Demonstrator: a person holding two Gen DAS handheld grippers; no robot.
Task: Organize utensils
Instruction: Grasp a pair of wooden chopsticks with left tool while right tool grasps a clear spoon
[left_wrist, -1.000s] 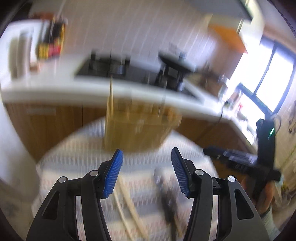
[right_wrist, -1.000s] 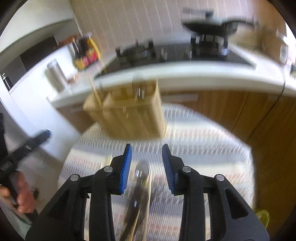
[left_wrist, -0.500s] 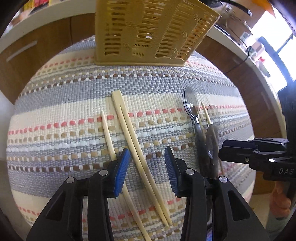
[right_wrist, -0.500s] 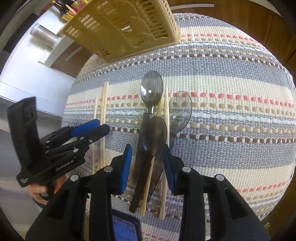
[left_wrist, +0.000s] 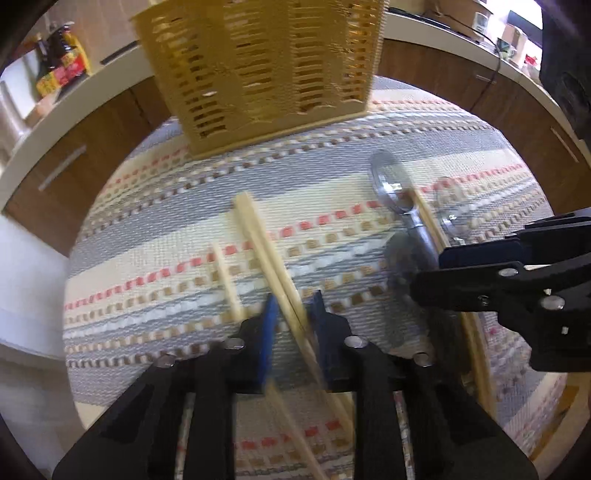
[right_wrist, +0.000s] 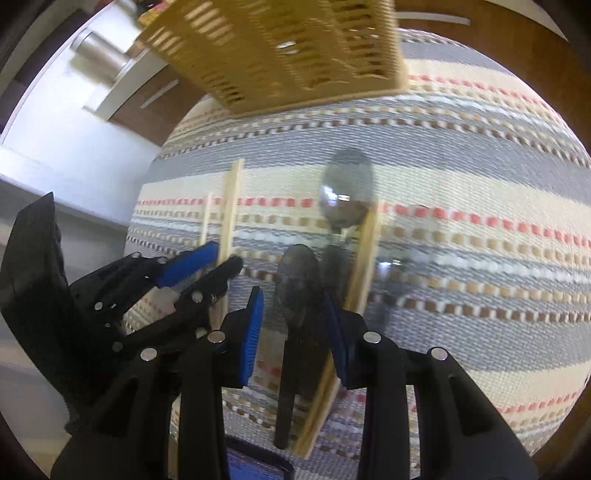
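A pair of pale chopsticks (left_wrist: 258, 236) lies on the striped mat (left_wrist: 147, 258), with a single chopstick (left_wrist: 227, 277) to its left. My left gripper (left_wrist: 293, 317) points steeply down, its jaws closing with the blue pads pressed on either side of the pair. In the right wrist view my right gripper (right_wrist: 293, 328) stands open over a dark spoon (right_wrist: 297, 280), which lies between its pads untouched. A metal spoon (right_wrist: 347, 192), a clear spoon (right_wrist: 395, 266) and more chopsticks (right_wrist: 364, 258) lie beside it. The yellow slotted basket (left_wrist: 266, 74) stands at the mat's far edge.
The mat covers a round table whose edge curves close on all sides. Beyond it run wooden cabinets (left_wrist: 92, 140) and a white counter with bottles (left_wrist: 62, 66). Each gripper shows in the other's view: the right gripper (left_wrist: 428, 271) and the left gripper (right_wrist: 225, 258) are close together.
Both grippers have sunk toward the mat and tipped downward. The left jaws have narrowed onto the chopstick pair. The right jaws kept their width and now straddle the dark spoon.
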